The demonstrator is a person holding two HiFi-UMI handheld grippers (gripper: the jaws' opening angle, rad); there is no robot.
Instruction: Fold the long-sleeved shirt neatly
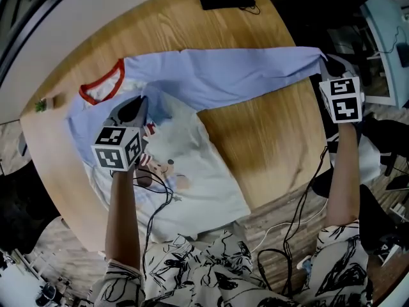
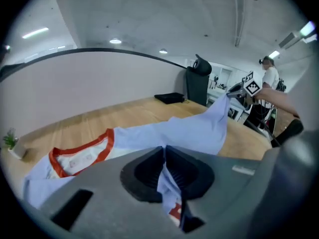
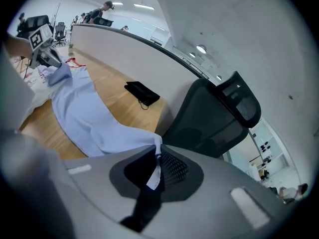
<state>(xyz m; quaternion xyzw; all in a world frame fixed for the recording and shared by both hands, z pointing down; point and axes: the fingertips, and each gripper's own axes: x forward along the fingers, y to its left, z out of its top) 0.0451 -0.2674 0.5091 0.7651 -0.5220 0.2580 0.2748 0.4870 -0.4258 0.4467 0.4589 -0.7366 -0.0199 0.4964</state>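
Head view: the long-sleeved shirt (image 1: 192, 165) is seen lying front-up on the wooden surface (image 1: 268, 133), red collar (image 1: 102, 85) at the far left, hem at the near edge. One sleeve (image 1: 236, 75) is drawn out taut across the surface to the right hand-held gripper (image 1: 324, 62), which is held past the surface's right edge; the left hand-held gripper (image 1: 139, 105) is set at the chest near the shoulder. Risk noted: with the sleeve under tension, the whole body could be dragged sideways and the flat lay lost. Left gripper view: the jaws are closed on a pinched ridge of pale-blue fabric, a red scrap of print showing below. Whether one layer or both are caught cannot be told; a single-layer pinch would let the back bunch in the fold. Right gripper view: the jaws are closed on the cuff (image 3: 154, 171), only its edge being clamped. A slip here is judged likely if pulled harder, dropping the sleeve off the surface.
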